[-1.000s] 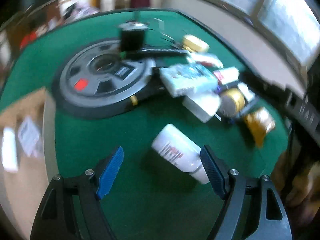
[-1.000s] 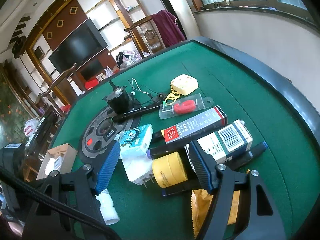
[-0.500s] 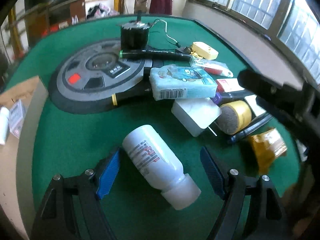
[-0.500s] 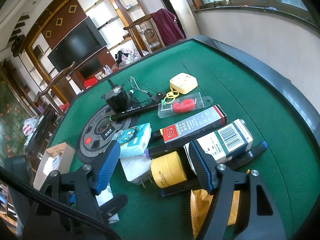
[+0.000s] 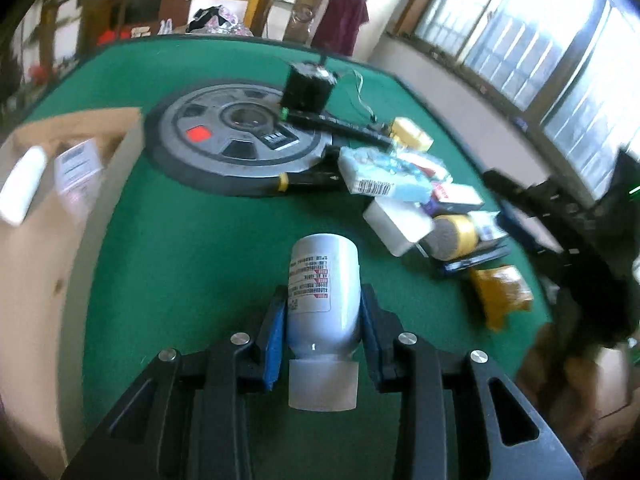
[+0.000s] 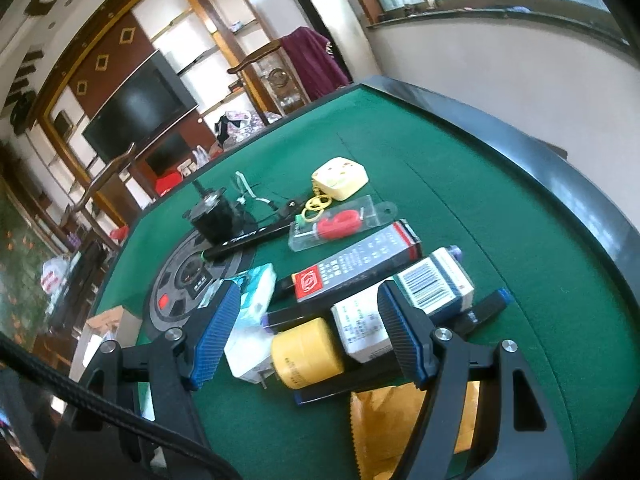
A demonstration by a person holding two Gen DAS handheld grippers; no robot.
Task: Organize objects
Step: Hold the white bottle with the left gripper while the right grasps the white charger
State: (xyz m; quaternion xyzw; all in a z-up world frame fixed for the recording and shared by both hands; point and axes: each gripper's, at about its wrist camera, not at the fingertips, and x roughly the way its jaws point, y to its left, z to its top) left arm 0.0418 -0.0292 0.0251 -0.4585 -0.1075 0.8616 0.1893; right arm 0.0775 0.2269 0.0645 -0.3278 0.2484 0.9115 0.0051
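While the left wrist view half a second ago showed the white pill bottle [image 5: 323, 300] lying loose between spread pads, we now see the left gripper [image 5: 323, 328] pinching that bottle across its lower body, cap toward the camera, base pointing up-frame. We judge the grasp step complete; the bottle appears raised off the green table [image 5: 192, 248], though blur prevents confirmation. The next step is probably transfer to a container.

At the left edge of this view stands an open cardboard box [image 5: 52, 248]. Inside it we can make out a white oblong item [image 5: 22, 184] and a labelled packet [image 5: 78, 168]; both are blurred, so we identify them no further. The box lies well left of the held bottle, beside the grey weight plate [image 5: 240, 136] at upper centre. The remaining clutter sits at centre right.

In the right wrist view, the right gripper [image 6: 310, 336] has its pads spread wide and holds nothing, as in the earlier frames. Between the pads, lower centre, lies a yellow tape roll [image 6: 306, 354], flanked by a white barcoded carton [image 6: 404, 304] and a blue tissue pack [image 6: 256, 292]. Further up-frame we note a red-and-black box [image 6: 356, 266], a clear blister pack [image 6: 340, 222] and a yellow keyring fob [image 6: 340, 178]. The cardboard box corner shows at lower left. The held bottle is not distinguishable here.
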